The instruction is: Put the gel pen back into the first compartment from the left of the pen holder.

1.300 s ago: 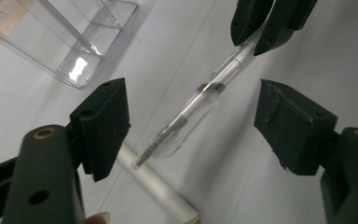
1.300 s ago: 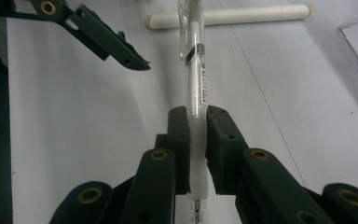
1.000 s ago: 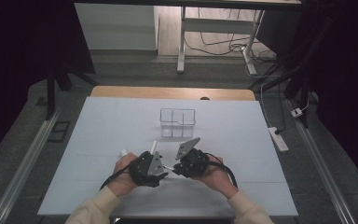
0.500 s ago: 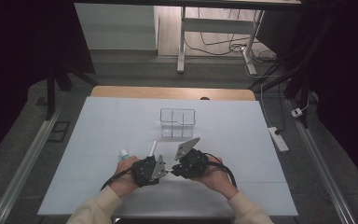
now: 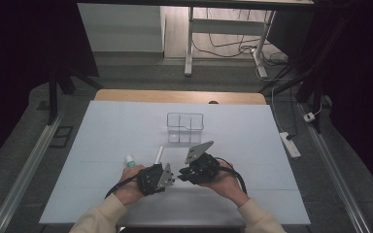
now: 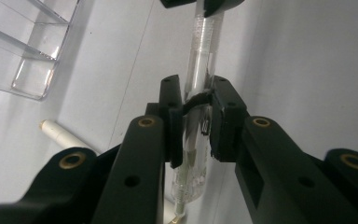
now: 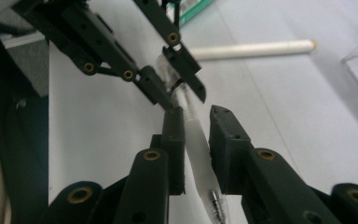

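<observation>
Clear pen [image 6: 200,79] now clamped by the left claw [image 6: 196,122], earlier open.

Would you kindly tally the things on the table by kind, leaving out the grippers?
Clear pens: 1
White sticks: 1
Clear divided boxes: 1
Green-and-white items: 1
Total: 4

A clear divided organizer [image 5: 185,127] stands mid-table; a white stick [image 5: 158,156] lies nearby.
</observation>
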Tool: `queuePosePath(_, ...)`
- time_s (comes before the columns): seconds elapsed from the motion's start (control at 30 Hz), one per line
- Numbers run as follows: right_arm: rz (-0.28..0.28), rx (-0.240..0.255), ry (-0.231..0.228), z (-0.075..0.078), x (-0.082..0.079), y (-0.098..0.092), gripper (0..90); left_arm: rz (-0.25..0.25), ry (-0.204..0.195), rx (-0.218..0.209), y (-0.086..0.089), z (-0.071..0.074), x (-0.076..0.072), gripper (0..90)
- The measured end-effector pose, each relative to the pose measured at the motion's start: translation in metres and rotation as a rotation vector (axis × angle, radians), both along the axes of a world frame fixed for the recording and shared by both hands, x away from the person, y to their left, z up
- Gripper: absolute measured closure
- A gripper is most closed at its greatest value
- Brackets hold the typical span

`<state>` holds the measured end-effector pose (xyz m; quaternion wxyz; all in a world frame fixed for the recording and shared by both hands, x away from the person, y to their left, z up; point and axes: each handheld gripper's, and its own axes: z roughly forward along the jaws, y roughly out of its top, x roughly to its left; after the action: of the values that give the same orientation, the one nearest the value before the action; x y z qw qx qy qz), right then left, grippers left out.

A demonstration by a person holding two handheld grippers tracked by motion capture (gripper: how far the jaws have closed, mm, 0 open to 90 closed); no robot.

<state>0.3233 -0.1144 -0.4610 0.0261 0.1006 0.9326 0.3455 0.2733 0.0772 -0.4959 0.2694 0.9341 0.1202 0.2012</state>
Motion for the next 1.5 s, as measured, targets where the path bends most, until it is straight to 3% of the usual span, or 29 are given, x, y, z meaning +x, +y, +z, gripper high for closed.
queuePosePath(0.2, -0.097, 0.112, -0.025, 0.006, 0.004, -0.011, 59.2, 0.034, 0.007, -0.022, 0.008, 0.002, 0.005, 77.7)
queuePosePath(0.4, -0.179, 0.202, -0.056, 0.012, 0.010, -0.027, 52.5, 0.089, 0.015, -0.085, 0.022, 0.006, 0.011, 77.8)
queuePosePath(0.67, -0.241, 0.245, -0.081, 0.014, 0.009, -0.056, 50.7, 0.134, 0.025, -0.167, 0.035, 0.009, 0.016, 77.7)
queuePosePath(1.03, -0.353, 0.232, -0.113, 0.001, 0.004, -0.109, 49.1, 0.177, 0.034, -0.266, 0.049, 0.015, 0.020, 77.7)
queuePosePath(1.43, -0.458, 0.212, -0.133, -0.016, -0.002, -0.154, 48.2, 0.194, 0.043, -0.304, 0.054, 0.016, 0.022, 77.7)
queuePosePath(1.5, -0.468, 0.190, -0.140, -0.018, -0.003, -0.159, 47.5, 0.198, 0.043, -0.312, 0.054, 0.016, 0.023, 77.7)
